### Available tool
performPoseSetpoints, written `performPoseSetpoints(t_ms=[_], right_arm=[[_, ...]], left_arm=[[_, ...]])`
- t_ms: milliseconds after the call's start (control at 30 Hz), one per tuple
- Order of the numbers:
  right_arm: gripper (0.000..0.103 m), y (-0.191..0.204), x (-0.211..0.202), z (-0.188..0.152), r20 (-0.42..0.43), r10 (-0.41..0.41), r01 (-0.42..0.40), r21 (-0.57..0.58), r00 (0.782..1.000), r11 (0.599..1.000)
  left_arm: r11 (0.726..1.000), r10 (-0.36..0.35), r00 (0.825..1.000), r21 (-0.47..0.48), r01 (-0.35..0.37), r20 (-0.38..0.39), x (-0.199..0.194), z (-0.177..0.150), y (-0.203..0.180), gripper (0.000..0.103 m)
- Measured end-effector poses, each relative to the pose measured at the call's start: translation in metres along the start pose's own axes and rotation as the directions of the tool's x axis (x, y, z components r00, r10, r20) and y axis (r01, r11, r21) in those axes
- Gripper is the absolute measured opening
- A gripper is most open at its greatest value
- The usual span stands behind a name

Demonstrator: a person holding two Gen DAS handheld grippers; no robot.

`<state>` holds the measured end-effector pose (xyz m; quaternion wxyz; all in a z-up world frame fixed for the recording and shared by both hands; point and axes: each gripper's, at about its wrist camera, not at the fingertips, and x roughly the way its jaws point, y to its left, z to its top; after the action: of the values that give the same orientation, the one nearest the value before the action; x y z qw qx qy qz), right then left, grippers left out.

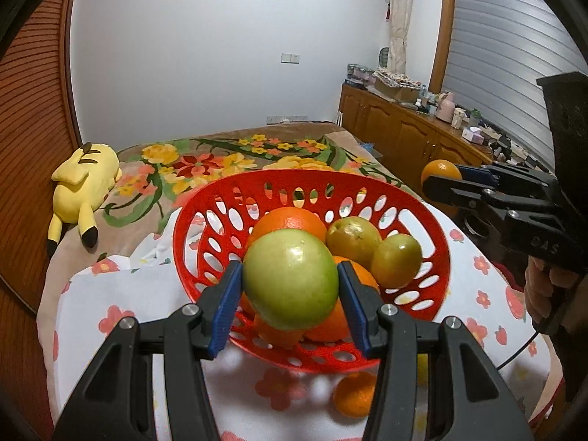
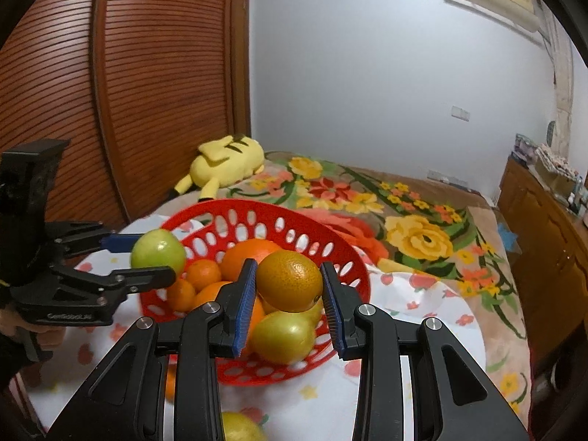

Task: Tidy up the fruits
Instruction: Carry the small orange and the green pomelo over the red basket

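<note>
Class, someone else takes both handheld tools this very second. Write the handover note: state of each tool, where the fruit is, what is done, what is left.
Left tool: shut on the large green apple, held above the near rim of the red perforated plastic basket.
Right tool: shut on the round orange, also held over the basket.
Done: several oranges and two yellow-green fruits already lie in the basket.
Left: release both held fruits into the basket, then collect the small orange on the flowered white cloth beside the basket, and the yellow fruit at the right view's bottom edge.
</note>
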<state>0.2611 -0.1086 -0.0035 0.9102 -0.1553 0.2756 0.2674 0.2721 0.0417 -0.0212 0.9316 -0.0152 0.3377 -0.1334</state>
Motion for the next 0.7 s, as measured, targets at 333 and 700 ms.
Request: performPoseSetpoints(t_ms=[333,700], right_arm=[[0.034,-0.015,0.050,0.018,-0.094,0.027,-0.029,-0.018,0.995,0.999],[0.034,-0.023,0.094,0.019,-0.189,0.049,-0.053,-0.013,0.981,0.999]], left_arm=[[1.000,0.009,1.000,-0.015,-0.010,-0.019,0.017,0.004,0.012,0.051],[0.999,0.027,0.999,-0.022,-0.027,-0.028,0.028,0.007,0.026,0.051]])
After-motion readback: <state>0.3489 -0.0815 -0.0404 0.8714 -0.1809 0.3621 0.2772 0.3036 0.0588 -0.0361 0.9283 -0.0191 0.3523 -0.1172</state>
